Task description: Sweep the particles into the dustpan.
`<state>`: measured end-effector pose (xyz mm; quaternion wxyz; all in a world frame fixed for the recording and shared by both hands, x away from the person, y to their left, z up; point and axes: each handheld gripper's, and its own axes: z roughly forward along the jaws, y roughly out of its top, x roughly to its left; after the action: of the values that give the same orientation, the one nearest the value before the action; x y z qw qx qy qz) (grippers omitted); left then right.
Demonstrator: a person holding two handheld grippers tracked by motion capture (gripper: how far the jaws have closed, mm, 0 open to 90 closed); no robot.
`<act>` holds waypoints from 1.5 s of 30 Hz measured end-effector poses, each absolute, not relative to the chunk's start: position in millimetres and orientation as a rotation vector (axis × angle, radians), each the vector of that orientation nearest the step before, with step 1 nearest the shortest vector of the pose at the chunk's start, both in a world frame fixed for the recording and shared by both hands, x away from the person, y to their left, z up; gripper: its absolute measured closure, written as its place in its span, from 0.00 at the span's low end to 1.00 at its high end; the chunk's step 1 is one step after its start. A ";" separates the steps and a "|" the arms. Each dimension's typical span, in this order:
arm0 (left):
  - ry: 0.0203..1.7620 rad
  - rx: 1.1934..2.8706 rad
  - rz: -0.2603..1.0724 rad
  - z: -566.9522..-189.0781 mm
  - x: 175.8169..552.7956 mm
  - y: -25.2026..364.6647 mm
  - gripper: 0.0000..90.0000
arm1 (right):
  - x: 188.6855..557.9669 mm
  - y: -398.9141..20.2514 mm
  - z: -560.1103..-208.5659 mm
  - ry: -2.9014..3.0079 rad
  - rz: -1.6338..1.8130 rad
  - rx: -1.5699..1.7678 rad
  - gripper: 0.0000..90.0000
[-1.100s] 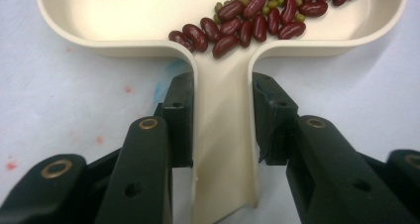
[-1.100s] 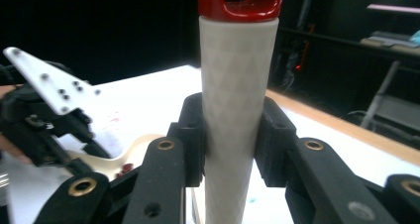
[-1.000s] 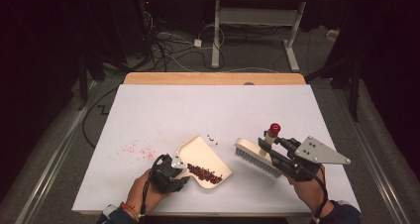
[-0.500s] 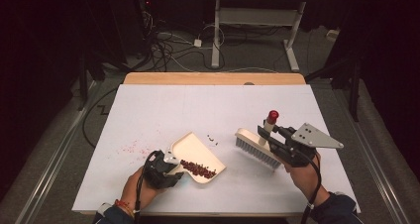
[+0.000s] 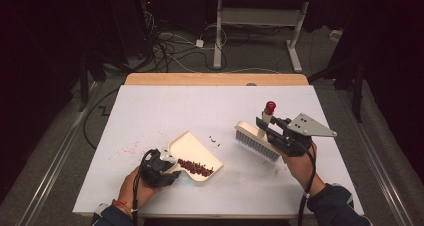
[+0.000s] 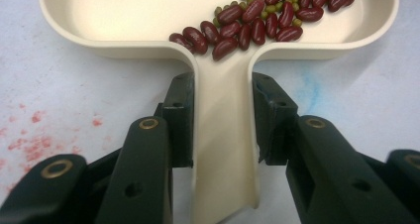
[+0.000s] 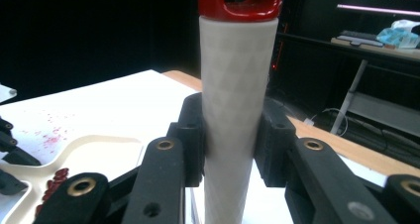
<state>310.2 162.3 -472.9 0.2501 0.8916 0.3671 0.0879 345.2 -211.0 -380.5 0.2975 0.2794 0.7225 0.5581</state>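
At the lower left of the high view your left tool point(image 5: 167, 167) is clamped on the handle of the cream dustpan point(image 5: 192, 148), jaws pressing it from both sides, which keeps the pan flat on the white surface point(image 5: 165, 106) with its open lip turned toward the brush. The red beans point(image 5: 196, 167) lie heaped at the handle end of the pan, a few small green ones among them. Left of the pan, red specks point(image 5: 127, 149) stain the surface. Just beyond the lip, a few dark bits point(image 5: 215, 141) lie loose, probably what remains to sweep. At centre right your right tool point(image 5: 270, 131) is closed around the brush point(image 5: 256, 141) handle, bristles down, so you can drag toward the pan. Nothing stands between them.
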 end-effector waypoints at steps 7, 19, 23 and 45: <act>1.015 2.412 0.242 -472.2 314.1 167.5 0.71 | 368.8 -206.2 -384.5 1.901 1.477 0.754 0.77; 1.029 2.406 0.243 -472.2 317.3 169.8 0.71 | 390.5 -180.2 -388.1 1.899 1.492 0.795 0.77; 1.033 2.403 0.239 -472.9 318.7 169.7 0.71 | 395.7 -169.7 -391.2 1.901 1.480 0.797 0.77; 1.033 2.407 0.251 -473.2 321.7 163.3 0.71 | 379.8 -114.9 -408.0 1.907 1.455 0.733 0.77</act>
<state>321.7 163.3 -473.2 0.2523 0.8852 0.3799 0.0922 379.8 -114.9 -408.0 0.3114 0.2776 0.7226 0.5512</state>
